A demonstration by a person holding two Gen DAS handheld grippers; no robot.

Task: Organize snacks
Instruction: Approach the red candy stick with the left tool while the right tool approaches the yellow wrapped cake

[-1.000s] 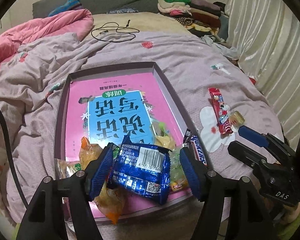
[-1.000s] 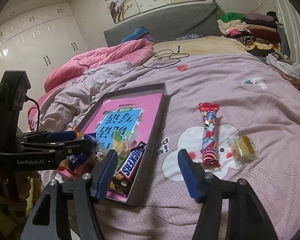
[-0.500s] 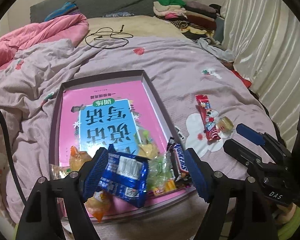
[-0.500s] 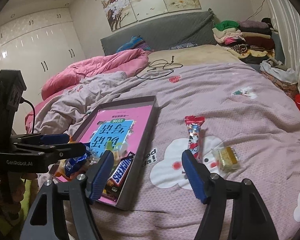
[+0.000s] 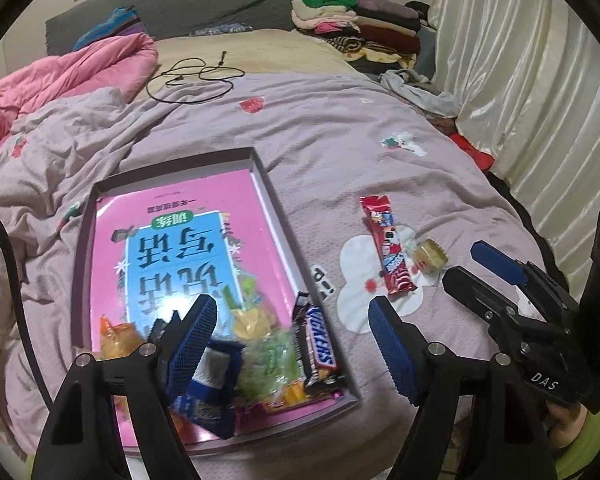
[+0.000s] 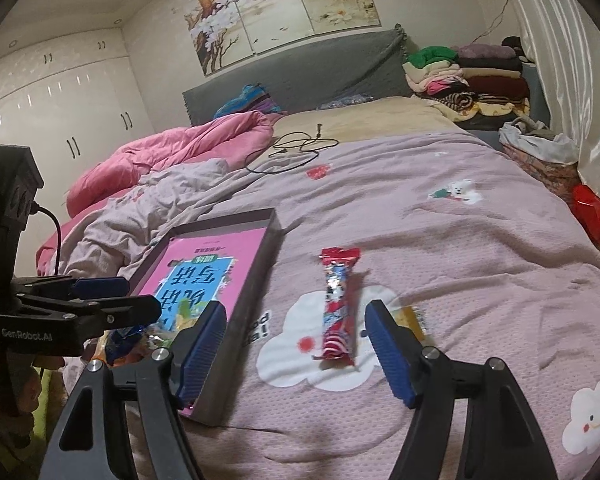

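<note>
My left gripper [image 5: 290,344] hangs released over the shallow grey cardboard tray [image 5: 274,196] of snacks, my right gripper [image 6: 294,350] released around the long red candy wrapper [image 6: 338,308].

Both views are lit by dim, warm indoor light from overhead — small ceiling spots [image 6: 12,44] show in the right wrist view, and the glossy wardrobe doors [image 6: 60,112] carry streaks of glare. The satin curtain [image 5: 520,80] shines pale and nearly washes out. Shadows on the bed [image 5: 340,140] are soft and weak. Fisheye bending curves every edge, with black vignette in the corners. The blue snack packet [image 5: 216,384] in the left wrist view is smeared by motion blur — the red wrapper [image 6: 338,312] looks slightly soft too.
</note>
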